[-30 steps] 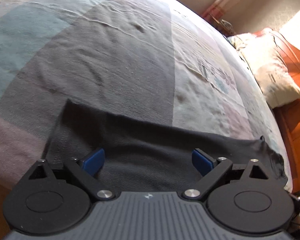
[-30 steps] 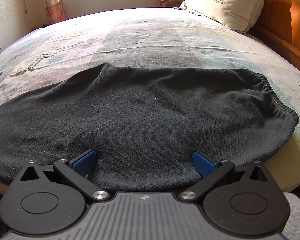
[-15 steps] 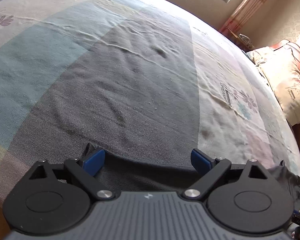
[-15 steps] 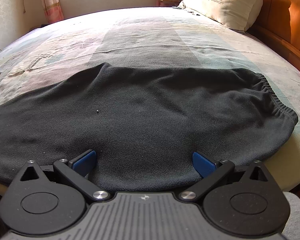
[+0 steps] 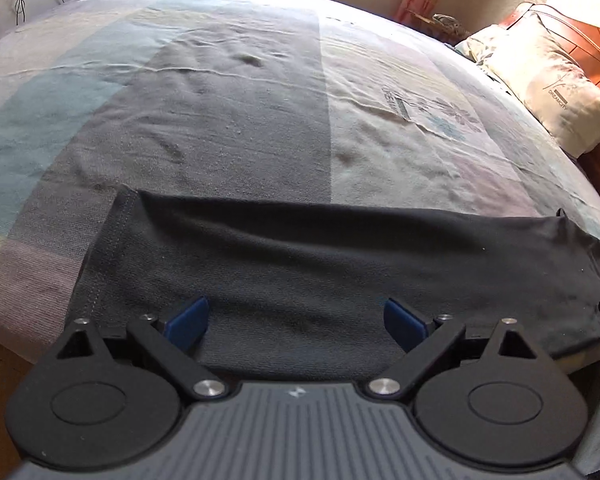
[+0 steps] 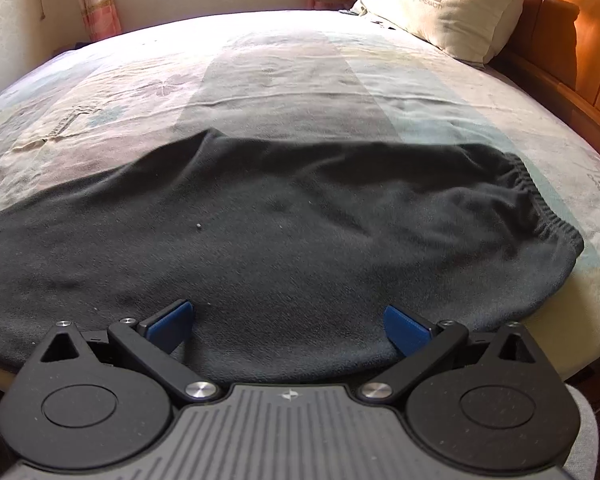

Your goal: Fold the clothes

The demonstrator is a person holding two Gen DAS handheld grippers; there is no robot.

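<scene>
Across the lower half of both wrist views, a pair of dark grey fleece trousers [image 6: 284,240] lies flat along the near edge of the bed [image 5: 236,120], elastic waistband [image 6: 540,204] at the right of the right-wrist frame and a stitched leg hem [image 5: 112,240] at the left of the left-wrist frame. The left gripper [image 5: 296,318] hovers over the leg end with its jaws wide apart and nothing between them; the right gripper [image 6: 288,322] sits low over the seat of the trousers, jaws likewise apart and empty. What has changed is on the left: half a second ago only a thin strip of dark cloth showed at the bottom of that view, and a second ago the view was tilted toward the upper right, whereas now the whole leg spans the frame squarely, so the left gripper has pulled back and levelled. The right view has barely altered over the same second. A cream pillow [image 6: 456,8] rests at the upper right, well apart from the garment. By my judgement no fold is started yet; the trousers look spread and ready, and both tools appear to be lining up for a first grasp at the near edge.
</scene>
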